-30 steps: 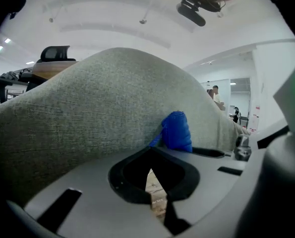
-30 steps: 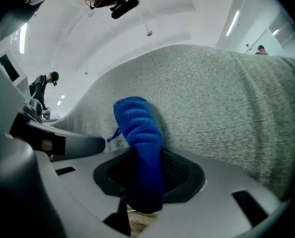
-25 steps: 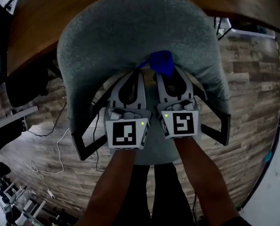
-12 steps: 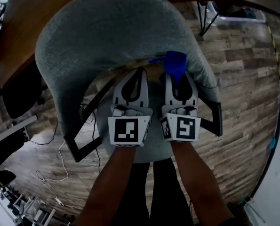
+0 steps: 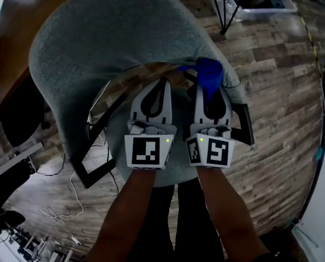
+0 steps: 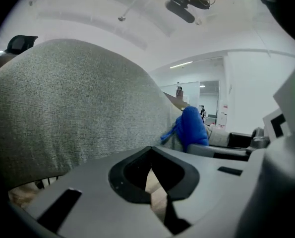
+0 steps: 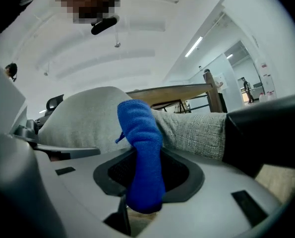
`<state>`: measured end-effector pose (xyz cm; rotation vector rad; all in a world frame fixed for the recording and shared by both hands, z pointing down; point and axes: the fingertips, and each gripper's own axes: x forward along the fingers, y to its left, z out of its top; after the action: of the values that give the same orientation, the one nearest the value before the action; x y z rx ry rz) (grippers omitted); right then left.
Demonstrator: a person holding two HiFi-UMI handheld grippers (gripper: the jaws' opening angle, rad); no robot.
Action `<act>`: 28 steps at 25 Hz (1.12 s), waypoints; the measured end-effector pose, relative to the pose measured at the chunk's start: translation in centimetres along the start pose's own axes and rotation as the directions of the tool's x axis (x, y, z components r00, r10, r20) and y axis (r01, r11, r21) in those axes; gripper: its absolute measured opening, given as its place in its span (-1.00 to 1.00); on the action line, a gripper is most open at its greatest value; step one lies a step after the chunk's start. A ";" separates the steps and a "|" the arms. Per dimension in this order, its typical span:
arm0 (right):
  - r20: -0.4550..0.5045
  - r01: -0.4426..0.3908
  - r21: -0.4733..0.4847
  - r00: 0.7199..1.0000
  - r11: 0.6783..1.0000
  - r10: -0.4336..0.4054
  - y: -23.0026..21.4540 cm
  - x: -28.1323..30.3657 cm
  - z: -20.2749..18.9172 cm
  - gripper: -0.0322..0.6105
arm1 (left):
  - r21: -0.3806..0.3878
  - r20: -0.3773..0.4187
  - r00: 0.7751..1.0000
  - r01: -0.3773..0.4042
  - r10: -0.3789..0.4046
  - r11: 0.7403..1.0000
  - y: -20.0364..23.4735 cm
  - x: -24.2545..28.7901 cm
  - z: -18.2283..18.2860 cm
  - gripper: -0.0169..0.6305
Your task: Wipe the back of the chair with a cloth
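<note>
A grey fabric chair back (image 5: pixel 113 42) curves across the head view, with its seat (image 5: pixel 151 176) below my arms. My right gripper (image 5: pixel 208 86) is shut on a blue cloth (image 5: pixel 208 75), which presses against the right end of the chair back; in the right gripper view the blue cloth (image 7: pixel 142 152) stands up between the jaws against the grey chair back (image 7: pixel 88 118). My left gripper (image 5: pixel 160 82) is shut with nothing in it, just inside the chair back (image 6: pixel 73 108), left of the blue cloth (image 6: pixel 192 128).
Black armrests (image 5: pixel 96 162) flank the seat on both sides. A wooden desk (image 5: pixel 9 31) curves behind the chair at upper left. Cables (image 5: pixel 69 201) lie on the wood-plank floor (image 5: pixel 277 102) at lower left. Black frame legs (image 5: pixel 228 10) stand at the top right.
The right gripper has carried the blue cloth rightward along the chair back toward its right end. The chair has shifted left in view. The left gripper stays shut beside it.
</note>
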<state>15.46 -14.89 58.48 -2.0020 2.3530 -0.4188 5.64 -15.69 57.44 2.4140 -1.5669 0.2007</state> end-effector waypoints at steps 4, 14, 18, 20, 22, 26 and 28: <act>0.018 -0.009 0.000 1.000 1.000 0.009 0.5 -1.0 0.8 -0.52 | 0.004 -0.004 1.000 0.010 -0.010 1.000 -0.6 -1.5 -0.3 -0.94; 0.050 -0.127 -0.034 0.990 0.991 0.128 7.3 -5.1 8.1 -0.52 | -0.016 0.044 0.998 -0.037 0.038 0.999 0.4 -9.1 5.7 -0.94; 0.080 -0.235 -0.072 0.967 0.969 0.241 11.8 -5.6 12.7 -0.52 | -0.042 0.065 0.993 -0.095 0.097 0.995 2.4 -12.5 9.1 -0.94; 0.045 -0.278 -0.074 0.959 0.958 0.281 14.0 -7.3 13.9 -0.52 | -0.059 0.048 0.994 -0.097 0.100 0.994 2.8 -15.2 10.2 -0.94; -0.004 -0.315 -0.082 0.949 0.946 0.315 16.1 -9.8 14.7 -0.52 | -0.078 0.018 0.996 -0.086 0.088 0.993 2.6 -18.3 11.0 -0.94; -0.048 -0.366 -0.123 0.930 0.922 0.363 19.0 -13.6 17.3 -0.52 | -0.099 0.006 0.994 -0.109 0.110 0.989 3.0 -22.9 13.7 -0.94; -0.044 -0.367 -0.128 0.930 0.921 0.364 19.8 -14.3 19.1 -0.51 | -0.089 0.024 0.993 -0.110 0.112 0.990 3.6 -24.0 15.6 -0.94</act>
<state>2.48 -1.83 33.52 -1.5470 2.7522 -0.2690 -7.86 -0.48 36.93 2.2759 -1.6878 0.1158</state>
